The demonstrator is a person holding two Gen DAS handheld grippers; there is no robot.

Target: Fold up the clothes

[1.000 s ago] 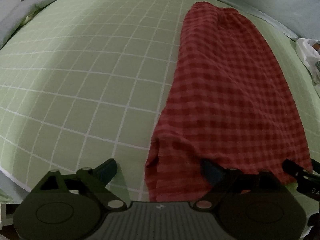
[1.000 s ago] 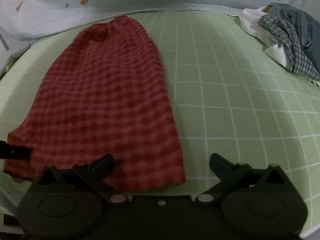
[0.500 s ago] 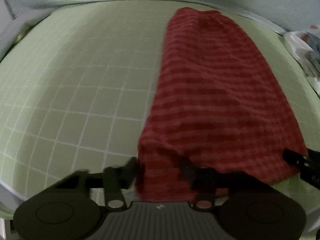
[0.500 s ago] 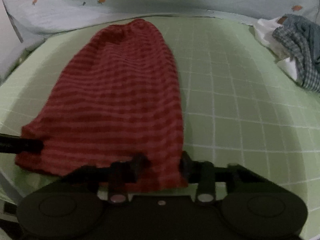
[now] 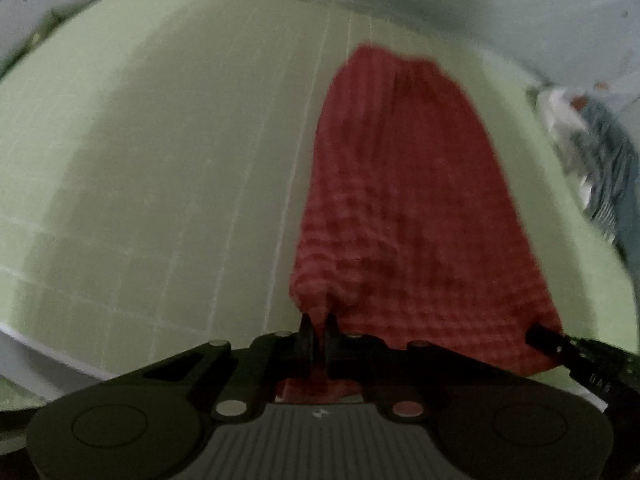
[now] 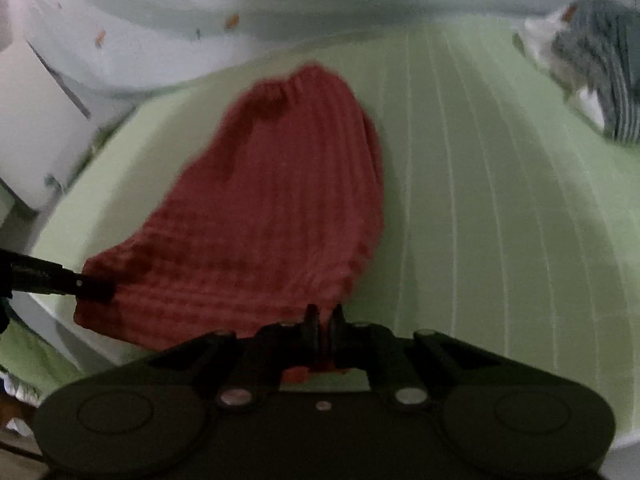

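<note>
A red checked garment (image 5: 404, 208) lies lengthwise on the green grid-patterned bed sheet (image 5: 160, 160), its gathered end far away. My left gripper (image 5: 319, 326) is shut on the garment's near left corner. My right gripper (image 6: 325, 317) is shut on the near right corner of the same garment (image 6: 280, 208). The near hem is lifted off the sheet (image 6: 500, 200) between the two grippers. The right gripper shows in the left wrist view (image 5: 560, 346), and the left gripper shows in the right wrist view (image 6: 86, 286). Both views are blurred by motion.
A pile of other clothes, white and blue-grey checked, (image 6: 592, 76) lies at the far right of the bed; it also shows in the left wrist view (image 5: 600, 160). A pale printed cover (image 6: 160, 20) borders the far side. The bed's near edge (image 5: 44, 356) is at the left.
Both grippers went from open to shut on the garment's near corners, then lifted the near hem and carried it away from the bed's near edge.
</note>
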